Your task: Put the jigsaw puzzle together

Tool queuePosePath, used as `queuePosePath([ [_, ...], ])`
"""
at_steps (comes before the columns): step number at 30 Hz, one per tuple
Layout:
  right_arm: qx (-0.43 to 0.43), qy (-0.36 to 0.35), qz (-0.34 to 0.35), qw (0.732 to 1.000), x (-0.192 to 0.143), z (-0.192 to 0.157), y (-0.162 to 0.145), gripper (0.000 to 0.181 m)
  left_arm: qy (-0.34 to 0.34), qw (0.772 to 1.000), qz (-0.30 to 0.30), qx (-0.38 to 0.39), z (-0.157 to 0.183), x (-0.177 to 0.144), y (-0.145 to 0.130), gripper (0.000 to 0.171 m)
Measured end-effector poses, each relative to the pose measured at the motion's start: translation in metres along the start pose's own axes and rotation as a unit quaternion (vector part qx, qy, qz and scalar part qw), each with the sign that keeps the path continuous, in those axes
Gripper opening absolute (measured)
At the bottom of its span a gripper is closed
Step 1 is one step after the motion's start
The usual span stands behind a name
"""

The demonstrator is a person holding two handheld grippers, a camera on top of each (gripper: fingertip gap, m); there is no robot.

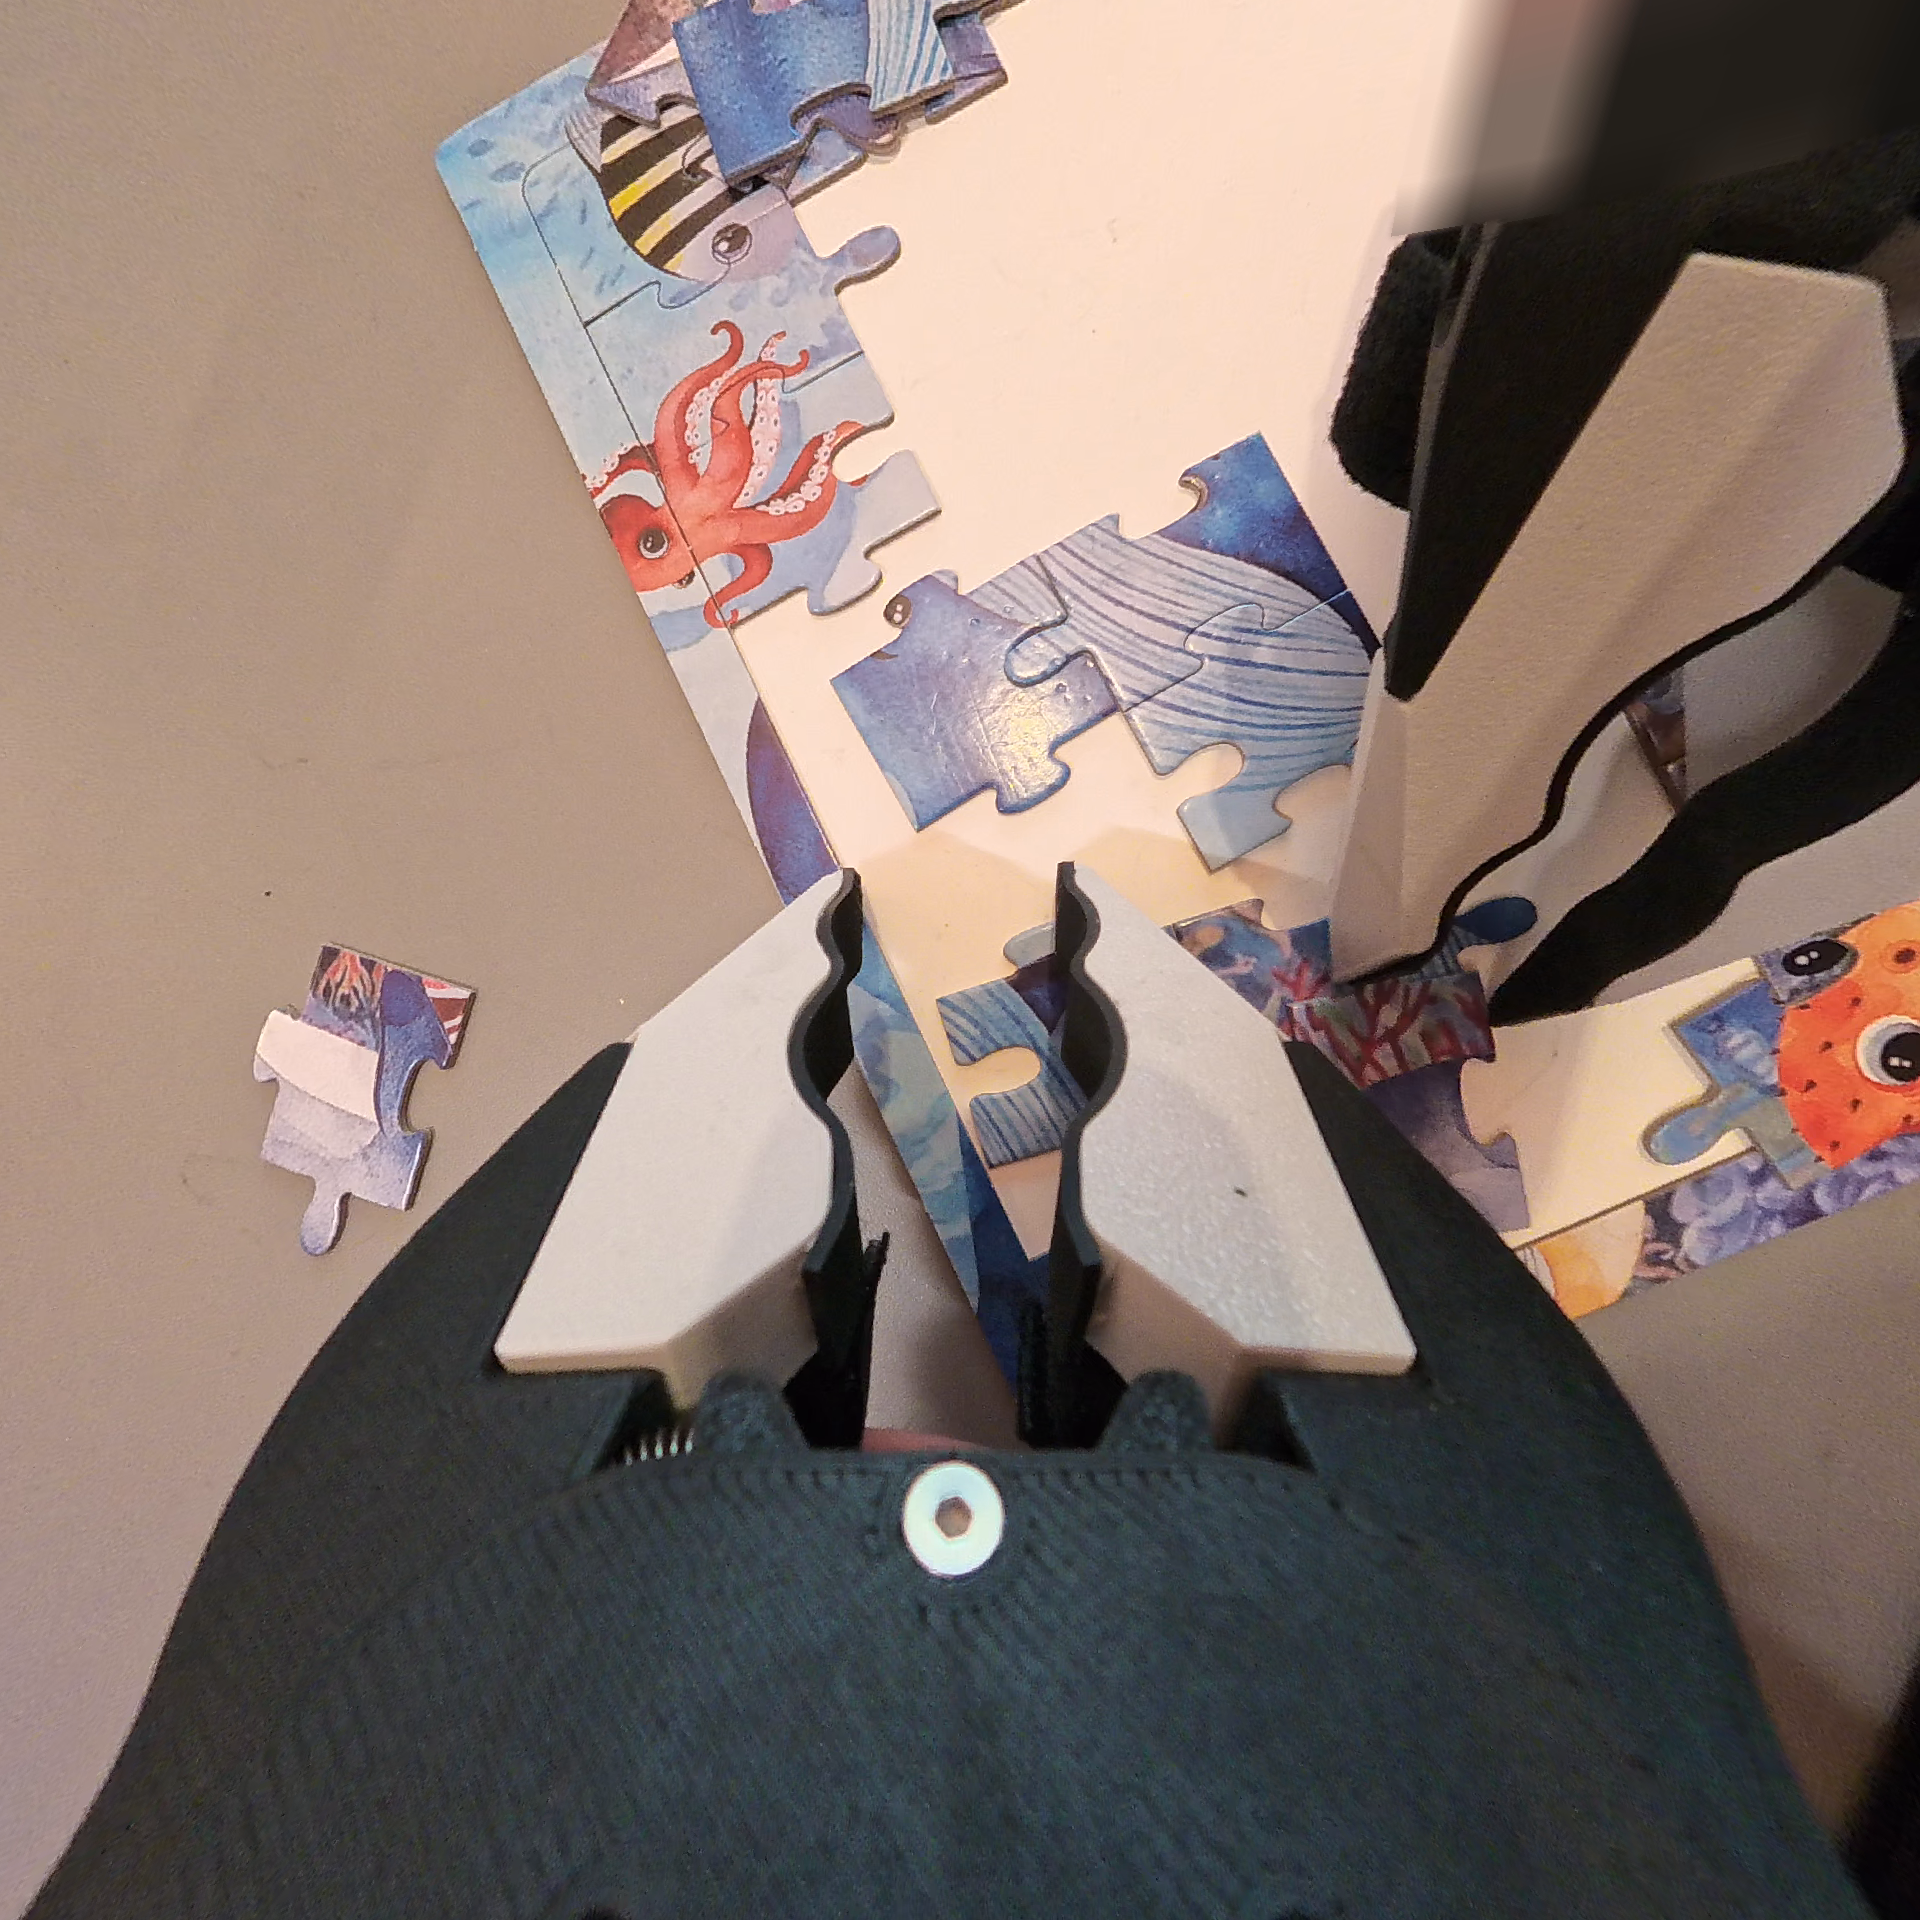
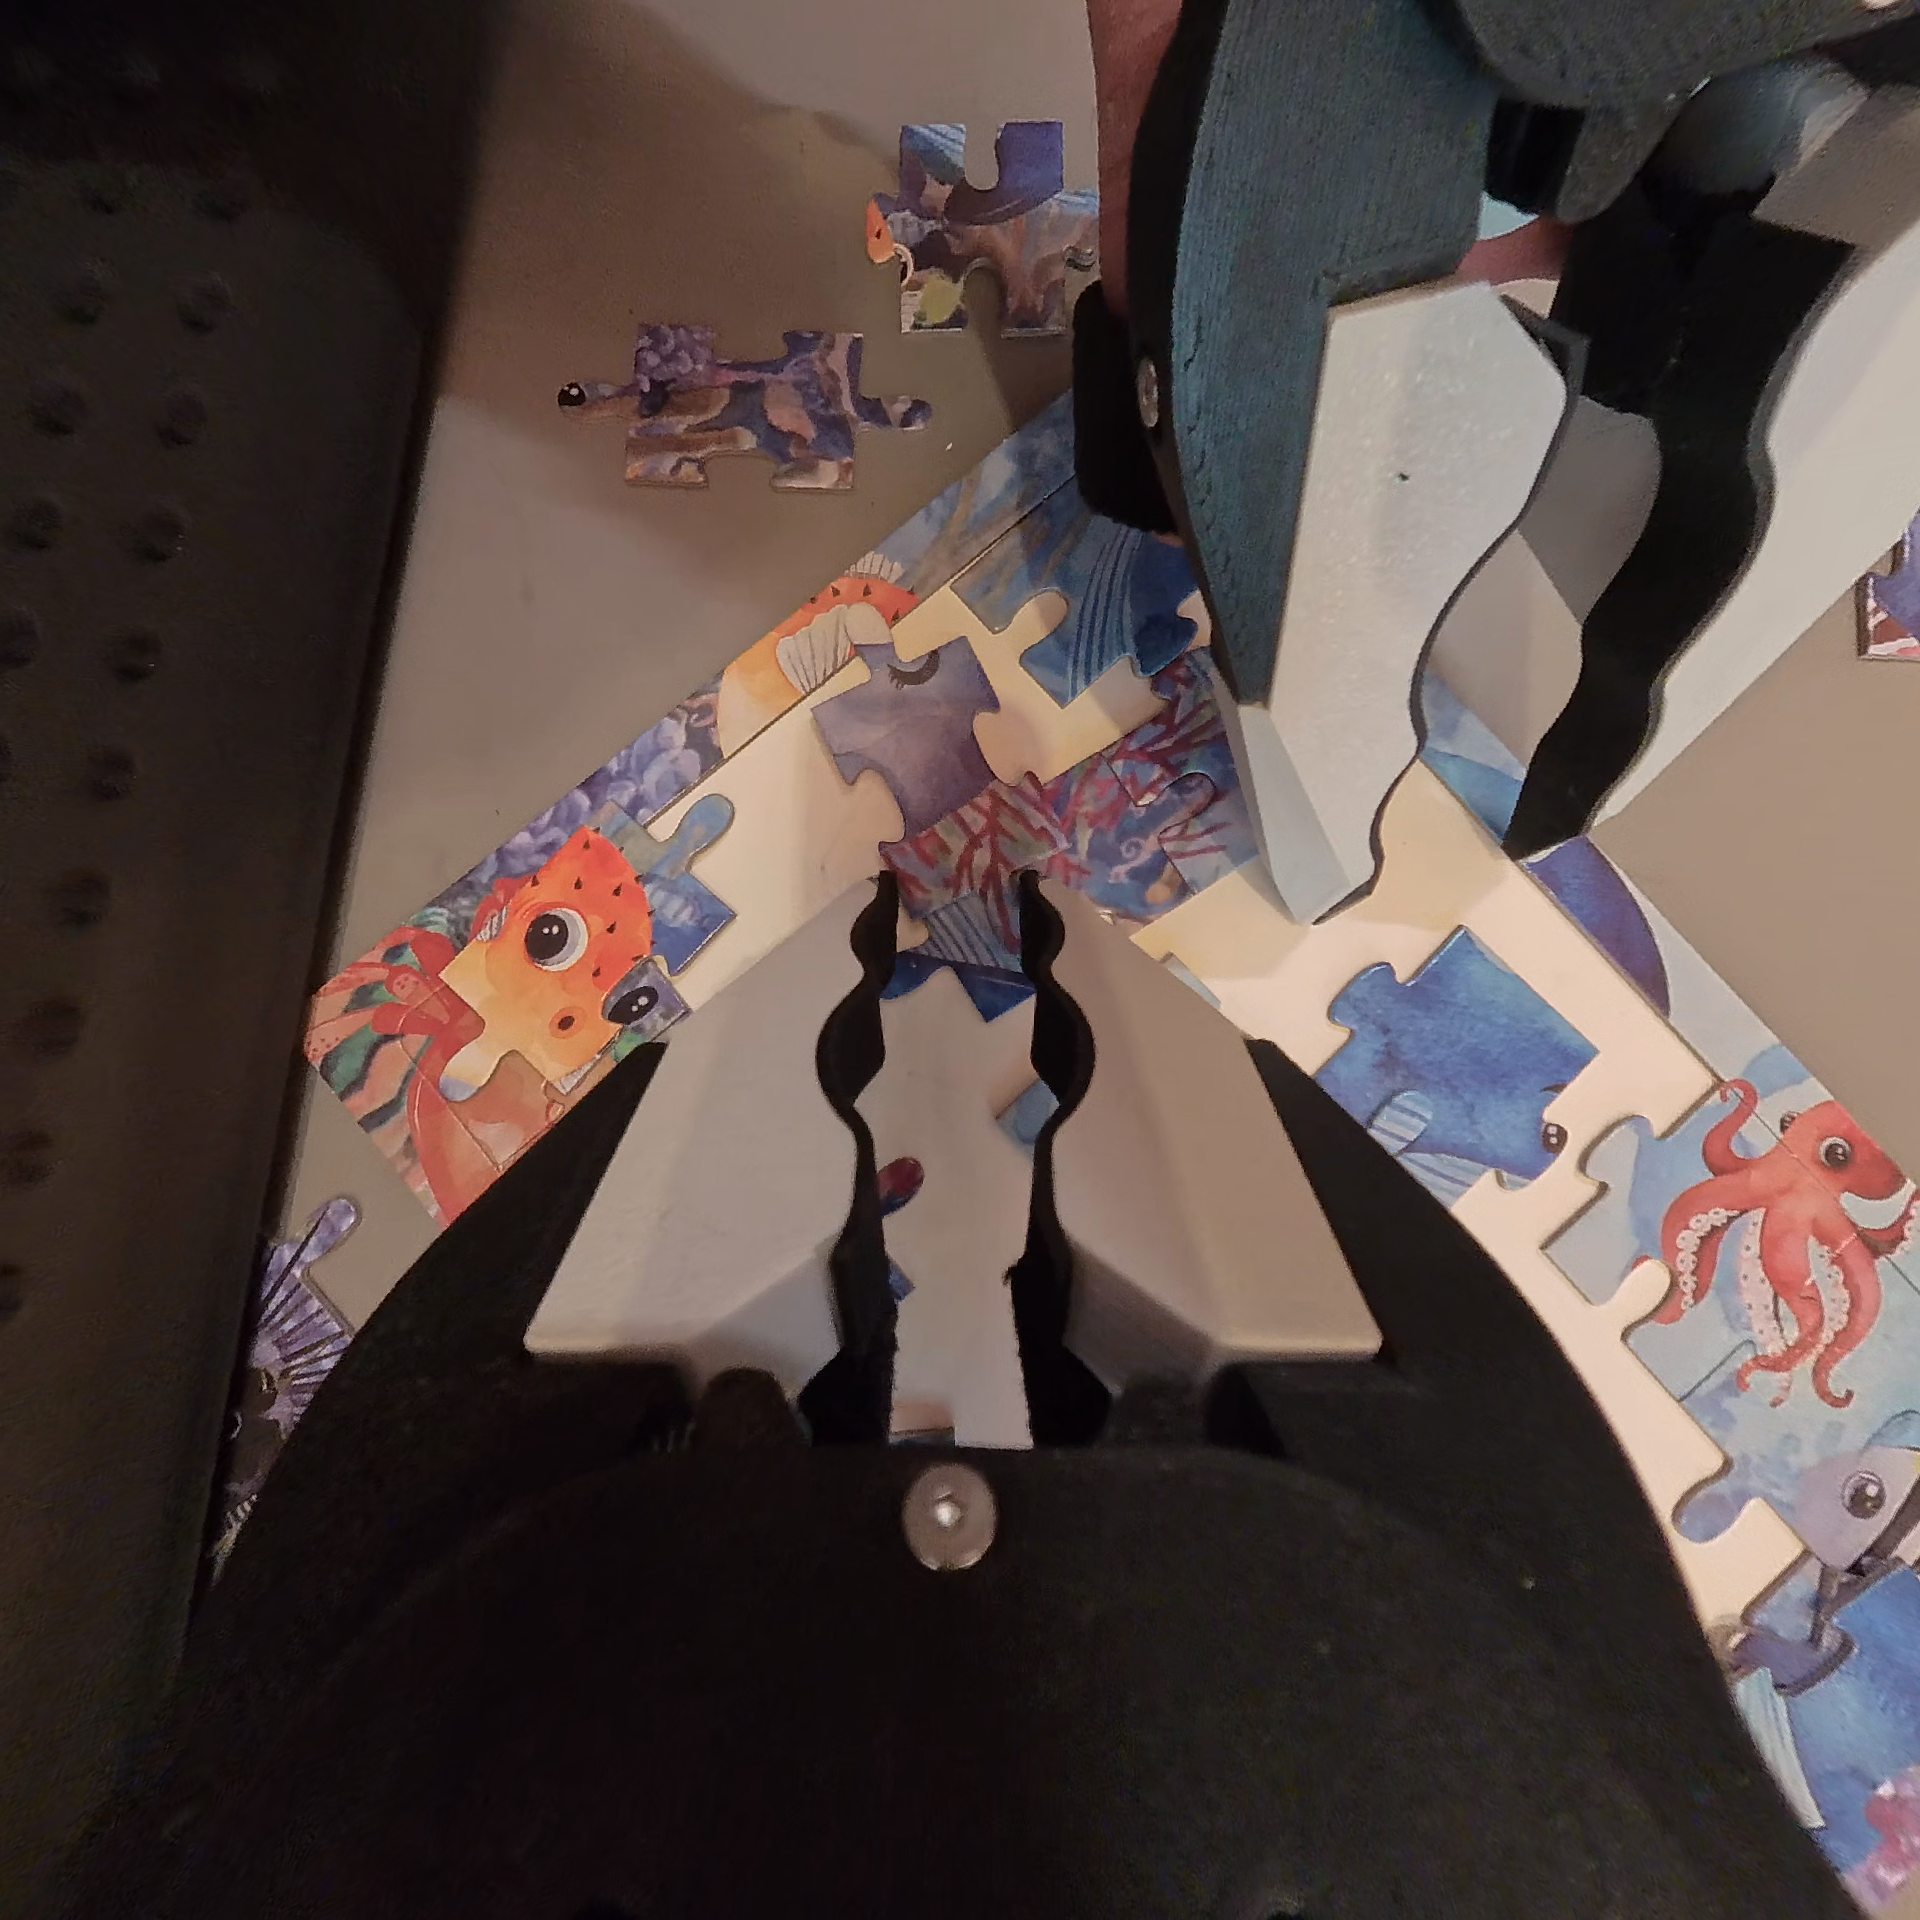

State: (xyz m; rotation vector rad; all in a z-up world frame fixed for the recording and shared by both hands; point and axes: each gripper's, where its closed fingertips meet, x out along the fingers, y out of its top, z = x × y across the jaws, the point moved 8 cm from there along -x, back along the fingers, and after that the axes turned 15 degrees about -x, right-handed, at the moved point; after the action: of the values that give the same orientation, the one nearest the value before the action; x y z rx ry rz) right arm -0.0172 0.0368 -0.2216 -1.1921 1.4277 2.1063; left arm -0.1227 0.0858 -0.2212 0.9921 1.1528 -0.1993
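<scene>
Both grippers are hovering low over the cardboard sea-creature jigsaw tray (image 1: 582, 343), likely nudging pieces flat. Left gripper (image 1: 958, 894): jaws parted, empty. Right gripper (image 2: 958, 883): parted, over red coral piece (image 2: 987, 831), seemingly not pinching it. Loose blue piece (image 1: 348, 1081) is waiting aside on grey table (image 1: 260, 520).

The left gripper (image 1: 958, 883) points downward, its white fingers (image 1: 727, 1060) parted with a clear gap and nothing between them. The right gripper (image 2: 956, 881) also points down, tips close together but apart, empty. The two stand near each other, angled inward.
</scene>
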Motion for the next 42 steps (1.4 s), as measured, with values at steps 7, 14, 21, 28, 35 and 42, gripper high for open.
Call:
queuePosePath([
  [7,0.004,-0.005,-0.001,1.0,-0.004,0.003,-0.002,0.019,0.003,1.0,0.002,0.001,-0.001,0.0,0.0,0.035],
  [14,0.011,-0.007,0.009,1.0,-0.008,0.005,-0.004,0.019,0.005,1.0,0.003,0.001,-0.002,-0.001,0.0,0.035],
  [21,0.022,-0.012,0.031,0.999,-0.016,0.009,-0.004,0.019,0.009,1.0,0.004,0.0,-0.005,-0.004,-0.001,0.035],
  [28,0.034,-0.022,0.043,0.998,-0.023,0.014,-0.007,0.019,0.015,1.0,0.006,0.01,-0.007,-0.007,-0.002,0.037],
  [35,0.045,-0.017,0.047,0.998,-0.024,0.017,-0.015,0.0,0.009,1.0,0.016,0.014,-0.009,-0.02,-0.005,0.039],
  [42,0.06,-0.003,0.058,0.996,-0.026,0.018,-0.019,0.006,-0.008,1.0,0.017,0.016,-0.009,-0.031,-0.01,0.042],
])
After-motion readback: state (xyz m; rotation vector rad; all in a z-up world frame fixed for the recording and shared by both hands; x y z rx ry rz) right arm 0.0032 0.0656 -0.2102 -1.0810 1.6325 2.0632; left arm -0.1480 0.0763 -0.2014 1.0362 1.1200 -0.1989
